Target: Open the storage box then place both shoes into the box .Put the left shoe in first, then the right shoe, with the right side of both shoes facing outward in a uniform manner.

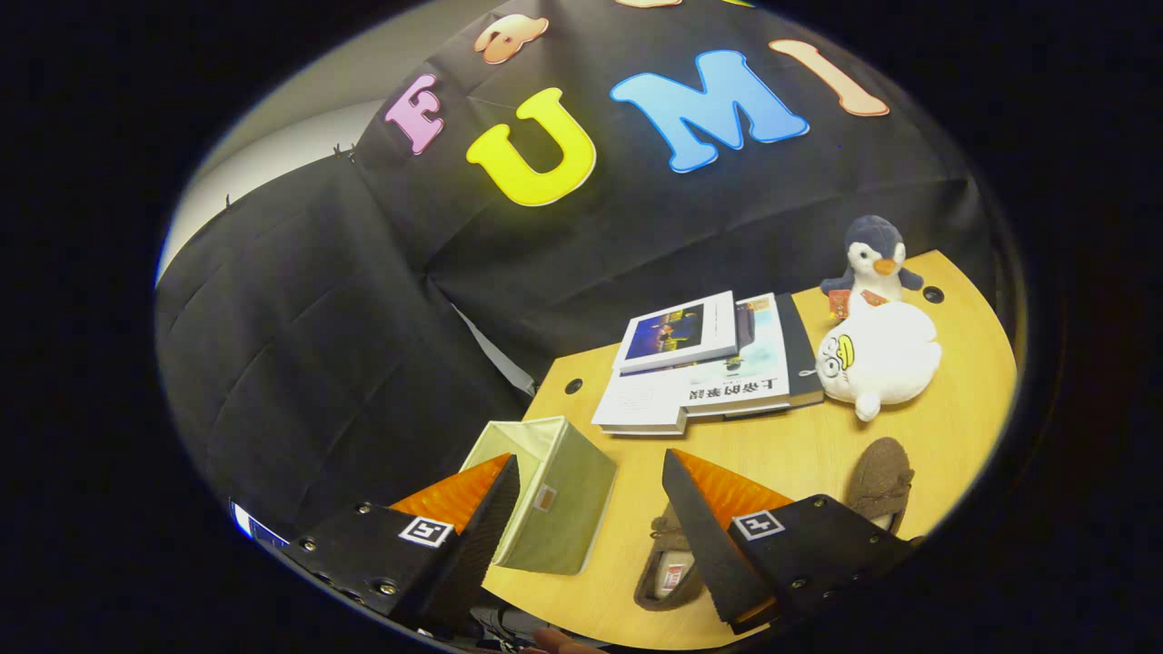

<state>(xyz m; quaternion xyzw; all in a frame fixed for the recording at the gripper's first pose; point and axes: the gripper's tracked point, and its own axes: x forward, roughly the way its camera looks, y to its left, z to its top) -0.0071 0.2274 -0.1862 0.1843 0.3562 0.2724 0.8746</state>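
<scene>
A pale green fabric storage box [552, 495] stands on the wooden table [963, 427], its top open, partly behind my left finger. Two brown slipper-like shoes lie to its right: one shoe [670, 568] is partly hidden behind my right finger, the other shoe [883, 480] lies beyond that finger's far side. My gripper [591, 490] hangs above the table with its fingers wide apart and nothing between them; the box's right wall shows in the gap.
A stack of books [709, 368] lies in the middle of the table beyond the box. A white plush toy [877, 359] and a grey penguin plush [874, 254] sit at the far right. The table's left edge runs just behind the box.
</scene>
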